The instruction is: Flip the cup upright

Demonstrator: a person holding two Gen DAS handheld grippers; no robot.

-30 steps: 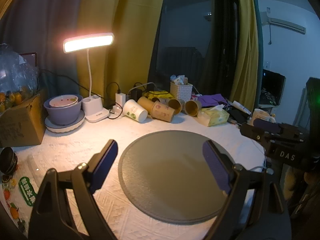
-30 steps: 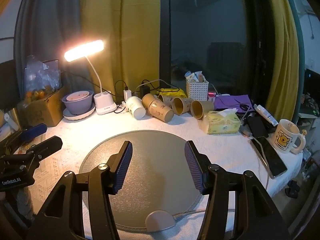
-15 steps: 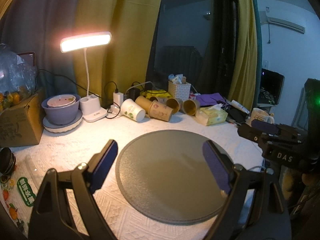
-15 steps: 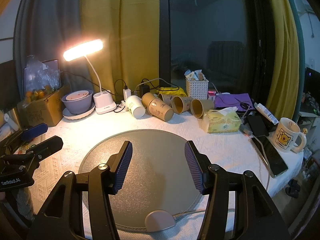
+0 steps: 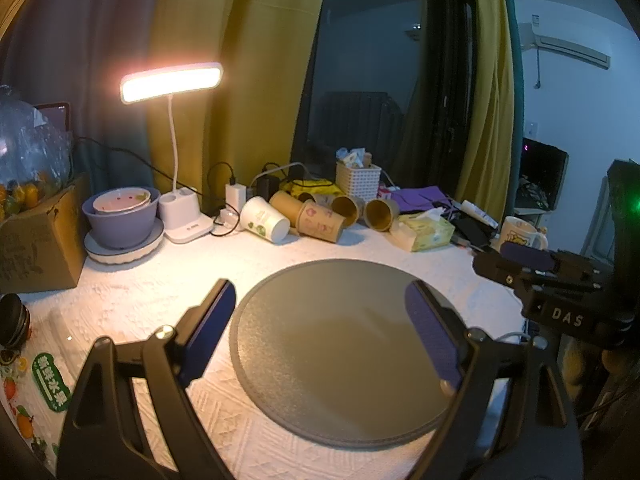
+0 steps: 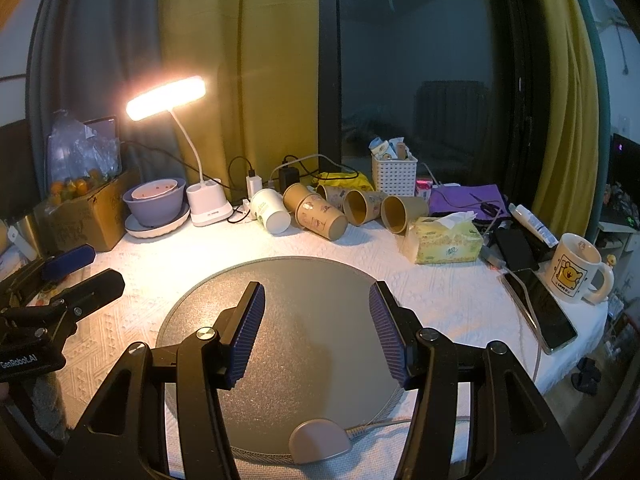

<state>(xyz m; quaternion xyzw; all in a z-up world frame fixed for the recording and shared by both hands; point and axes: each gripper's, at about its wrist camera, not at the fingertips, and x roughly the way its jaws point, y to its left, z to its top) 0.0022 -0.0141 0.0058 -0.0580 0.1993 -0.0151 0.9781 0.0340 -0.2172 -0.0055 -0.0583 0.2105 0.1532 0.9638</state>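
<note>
Several paper cups lie on their sides at the back of the table: a white cup (image 5: 265, 220) (image 6: 270, 210) and brown cups (image 5: 320, 222) (image 6: 320, 217) beside it, some with mouths facing me (image 6: 400, 212). My left gripper (image 5: 320, 324) is open and empty above the round grey mat (image 5: 340, 360). My right gripper (image 6: 316, 328) is open and empty above the same mat (image 6: 280, 380). Both are well short of the cups. Each gripper shows at the edge of the other's view.
A lit desk lamp (image 6: 208, 208), stacked bowls on a plate (image 6: 154, 200), a cardboard box (image 6: 88, 216), a white basket (image 6: 394, 174), a tissue pack (image 6: 444, 240), a phone (image 6: 540, 308) and a mug (image 6: 576, 272) crowd the back and right.
Both views have shifted only slightly; the grippers stay open and empty over the mat. The cups have not moved.
</note>
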